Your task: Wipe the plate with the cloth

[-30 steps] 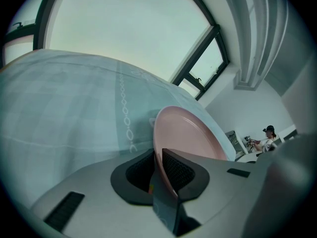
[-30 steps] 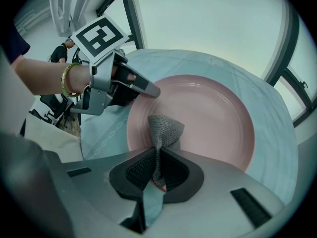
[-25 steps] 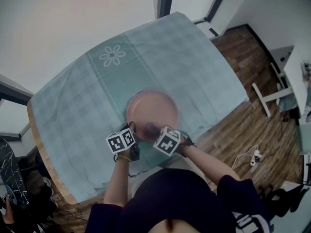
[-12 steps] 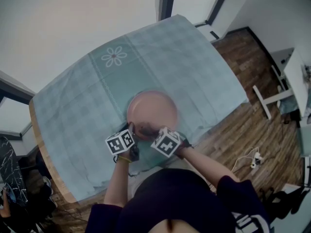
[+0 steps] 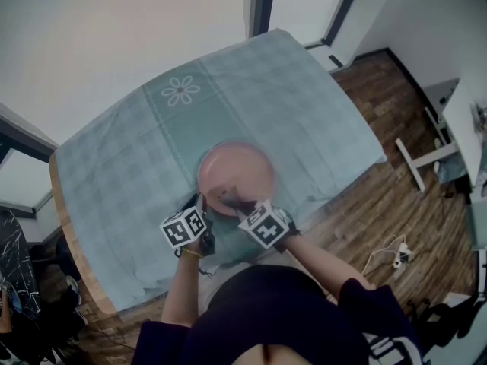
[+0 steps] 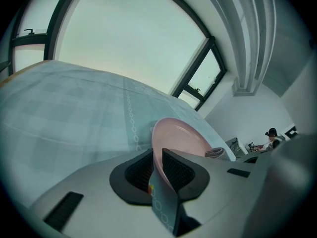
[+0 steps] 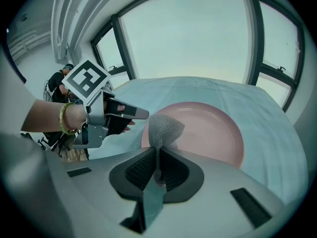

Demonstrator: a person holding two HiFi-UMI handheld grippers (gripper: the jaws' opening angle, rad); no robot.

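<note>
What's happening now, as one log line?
left gripper: shut on rim of round pink plate | right gripper: shut on grey mesh cloth

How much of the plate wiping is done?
Done: the left gripper is clamped on the pink plate at its rim, and the right gripper pinches the grey cloth. In hand: the cloth is over the plate's near edge. Left: wiping across the rest; no marks show how much is clean.
</note>
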